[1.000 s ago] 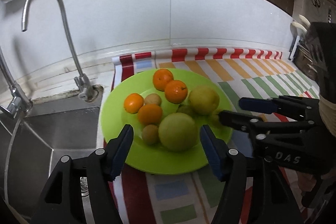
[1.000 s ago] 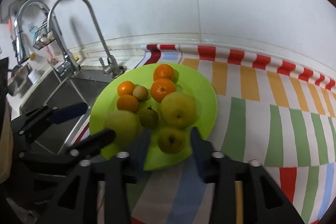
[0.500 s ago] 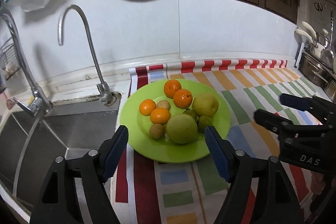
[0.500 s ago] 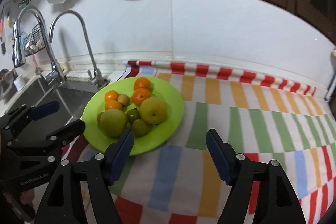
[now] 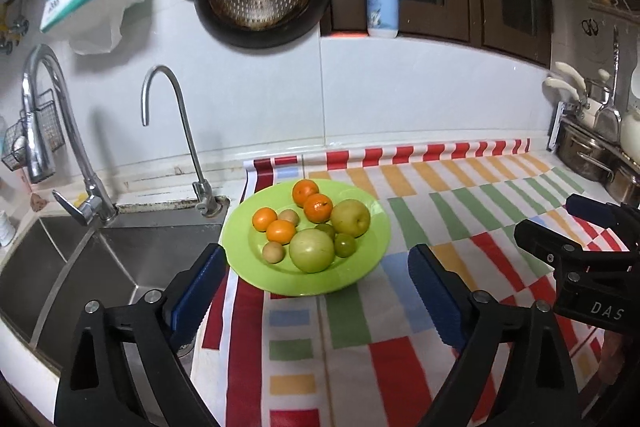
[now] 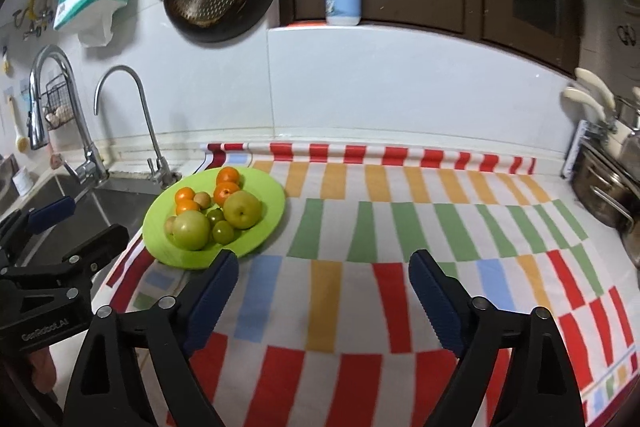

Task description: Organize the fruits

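Observation:
A lime green plate point(image 5: 372, 255) sits on the striped cloth beside the sink. On it lie several oranges point(image 5: 318, 207), a big green apple point(image 5: 311, 250), a yellow pear point(image 5: 350, 217), two small green fruits and two small brown ones. My left gripper point(image 5: 316, 255) hangs back from the plate's near edge, its jaws opening with nothing between them. My right gripper point(image 6: 324, 259) is over the cloth to the right of the plate point(image 6: 272, 223), its jaws also opening and empty. Each wrist view shows the other gripper at its side edge.
A steel sink point(image 5: 80, 259) with two faucets point(image 5: 168, 131) lies left of the plate. The striped cloth point(image 6: 400, 227) covers the counter to the right. Steel pots point(image 6: 600, 195) stand at the far right. Pans and a soap bottle point(image 5: 382, 7) are on the wall behind.
Both grippers have drawn back and up from the plate and their jaws have widened. The fruits that stood between the jaws a second ago stay on the plate.

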